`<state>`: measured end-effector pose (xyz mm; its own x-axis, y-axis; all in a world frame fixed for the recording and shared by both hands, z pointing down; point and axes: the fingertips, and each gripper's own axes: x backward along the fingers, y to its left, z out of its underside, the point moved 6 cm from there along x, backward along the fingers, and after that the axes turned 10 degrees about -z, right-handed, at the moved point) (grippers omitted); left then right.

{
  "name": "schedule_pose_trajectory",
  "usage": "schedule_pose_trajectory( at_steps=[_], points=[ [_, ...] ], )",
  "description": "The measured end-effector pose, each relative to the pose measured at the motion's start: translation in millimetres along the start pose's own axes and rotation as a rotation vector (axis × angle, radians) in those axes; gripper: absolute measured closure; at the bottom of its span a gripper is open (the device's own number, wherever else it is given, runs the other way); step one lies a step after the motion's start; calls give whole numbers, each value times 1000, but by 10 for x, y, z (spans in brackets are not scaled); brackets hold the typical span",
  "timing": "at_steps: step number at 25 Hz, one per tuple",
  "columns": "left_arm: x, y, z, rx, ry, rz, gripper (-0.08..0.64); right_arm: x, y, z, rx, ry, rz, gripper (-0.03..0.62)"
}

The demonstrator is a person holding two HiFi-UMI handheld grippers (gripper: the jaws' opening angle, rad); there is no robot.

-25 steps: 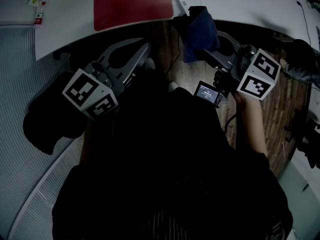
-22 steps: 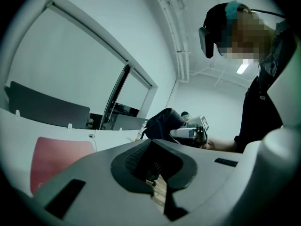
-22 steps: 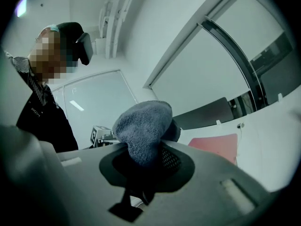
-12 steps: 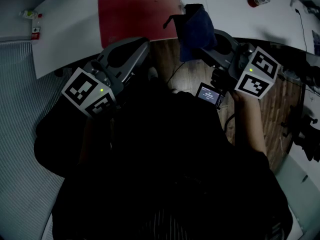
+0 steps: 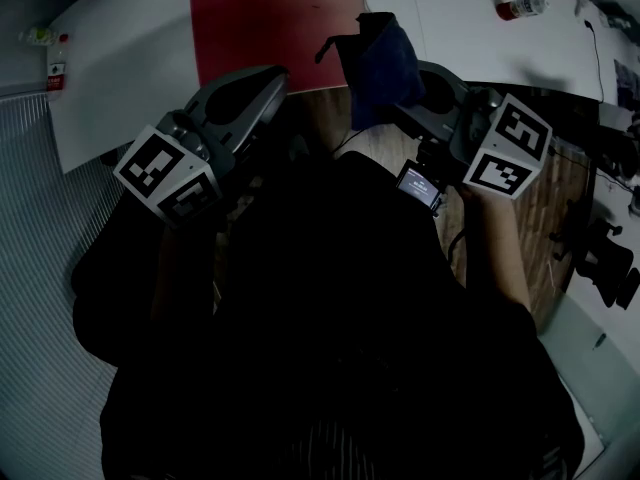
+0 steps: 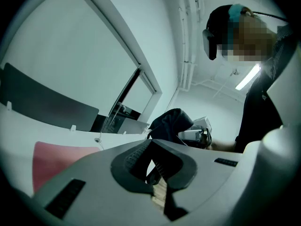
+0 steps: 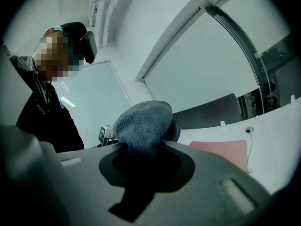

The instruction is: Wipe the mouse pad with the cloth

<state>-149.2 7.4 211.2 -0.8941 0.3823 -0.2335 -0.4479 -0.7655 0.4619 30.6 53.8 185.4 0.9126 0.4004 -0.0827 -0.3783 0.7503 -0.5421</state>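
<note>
Two grippers: the right gripper point(image 5: 410, 98) pinches the dark blue cloth point(image 5: 380, 63), which is bunched above its jaws. The left gripper point(image 5: 262, 90) is pressed together, nothing in it. At 12 o'clock the red mouse pad point(image 5: 270, 18) lies flat on the white table point(image 5: 120, 68), with the cloth by its near right corner.

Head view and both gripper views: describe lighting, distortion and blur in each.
Head view: dim, the torso nearly black, white table brightest, its edge bowed. Left gripper view: fisheye with black corners, straight edges curved, near jaws soft, a mosaic patch on the face. Right gripper view: same fisheye; the cloth reads sharp, the mouse pad pale and washed.
</note>
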Motion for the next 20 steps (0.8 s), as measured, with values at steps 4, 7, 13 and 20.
schedule_pose_trajectory(
  at_steps=[4, 7, 13, 20],
  points=[
    [-61, 81, 17, 7, 7, 5, 552, 3, -53, -57, 10, -14, -3, 523],
    [-196, 46, -4, -1, 13, 13, 552, 68, -141, -98, 11, -27, -6, 523],
    [-560, -3, -128, -10, 13, -21, 552, 295, -432, -259, 12, -37, -54, 523],
    [-1080, -48, -373, -38, -12, -84, 552, 625, -908, -644, 9, -100, -163, 523]
  ],
)
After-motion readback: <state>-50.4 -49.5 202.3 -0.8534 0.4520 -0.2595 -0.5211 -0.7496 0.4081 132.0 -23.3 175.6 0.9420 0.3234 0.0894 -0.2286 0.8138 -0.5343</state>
